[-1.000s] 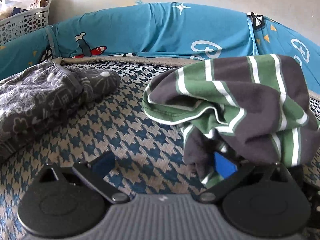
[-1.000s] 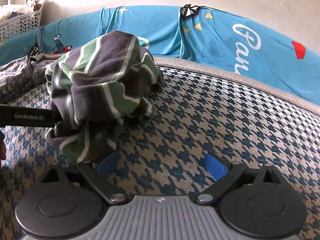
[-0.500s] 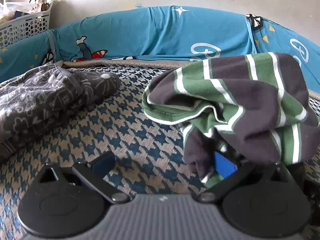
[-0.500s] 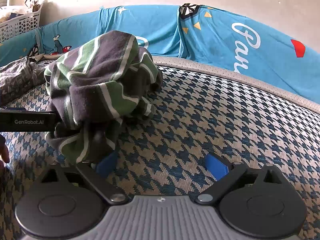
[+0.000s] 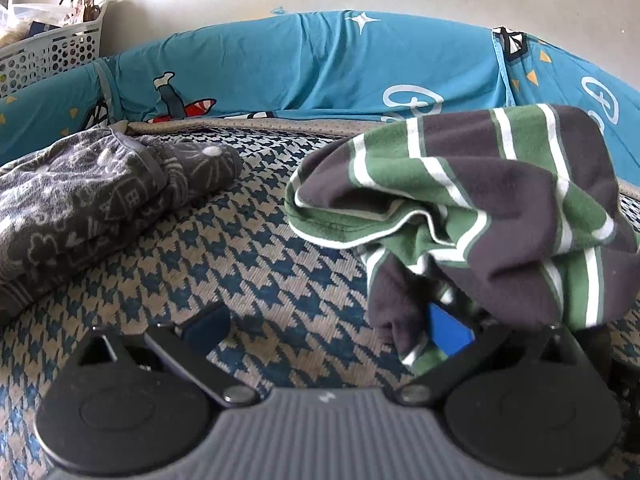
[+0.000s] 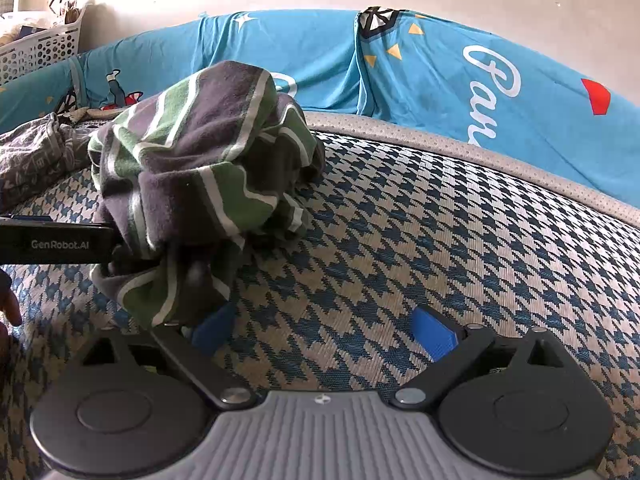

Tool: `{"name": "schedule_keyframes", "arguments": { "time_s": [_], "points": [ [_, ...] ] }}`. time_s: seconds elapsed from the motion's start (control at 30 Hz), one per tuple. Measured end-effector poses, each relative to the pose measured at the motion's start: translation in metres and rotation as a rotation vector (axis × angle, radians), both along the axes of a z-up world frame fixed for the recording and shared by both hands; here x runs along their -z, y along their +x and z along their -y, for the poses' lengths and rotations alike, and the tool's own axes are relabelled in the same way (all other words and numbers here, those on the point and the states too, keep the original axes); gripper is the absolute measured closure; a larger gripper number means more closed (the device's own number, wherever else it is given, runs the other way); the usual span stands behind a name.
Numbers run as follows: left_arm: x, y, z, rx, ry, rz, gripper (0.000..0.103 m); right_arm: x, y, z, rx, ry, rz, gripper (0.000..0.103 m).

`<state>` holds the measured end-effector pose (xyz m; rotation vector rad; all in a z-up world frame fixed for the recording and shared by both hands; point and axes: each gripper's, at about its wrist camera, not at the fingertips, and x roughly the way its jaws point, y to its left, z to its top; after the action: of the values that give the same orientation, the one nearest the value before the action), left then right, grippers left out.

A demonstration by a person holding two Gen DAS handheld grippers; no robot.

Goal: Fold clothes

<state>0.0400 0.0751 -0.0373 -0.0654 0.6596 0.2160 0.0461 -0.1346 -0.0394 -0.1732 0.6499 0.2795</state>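
Note:
A crumpled green, grey and white striped garment (image 5: 480,200) lies in a heap on the houndstooth mat (image 5: 248,264). It also shows in the right wrist view (image 6: 200,176). My left gripper (image 5: 326,324) is open; the garment drapes over its right blue pad (image 5: 448,330). My right gripper (image 6: 324,330) is open; the garment's lower edge hangs over its left pad (image 6: 212,326). The left gripper's black body (image 6: 56,240) reaches into the heap from the left in the right wrist view.
A grey patterned garment (image 5: 88,200) lies folded at the left of the mat. Blue printed cushions (image 5: 320,64) line the back edge. A white perforated basket (image 5: 48,52) stands at the far left by the wall.
Both views have crept slightly closer to the striped heap. The garment and both grippers' jaws look unchanged.

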Motion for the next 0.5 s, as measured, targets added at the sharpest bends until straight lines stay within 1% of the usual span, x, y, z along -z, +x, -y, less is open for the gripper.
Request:
{"name": "schedule_keyframes", "arguments": {
  "time_s": [0.5],
  "points": [
    [0.0008, 0.0000, -0.0018, 0.000, -0.016, 0.004, 0.000, -0.0003, 0.0002, 0.0004, 0.000, 0.000, -0.001, 0.006]
  ]
}}
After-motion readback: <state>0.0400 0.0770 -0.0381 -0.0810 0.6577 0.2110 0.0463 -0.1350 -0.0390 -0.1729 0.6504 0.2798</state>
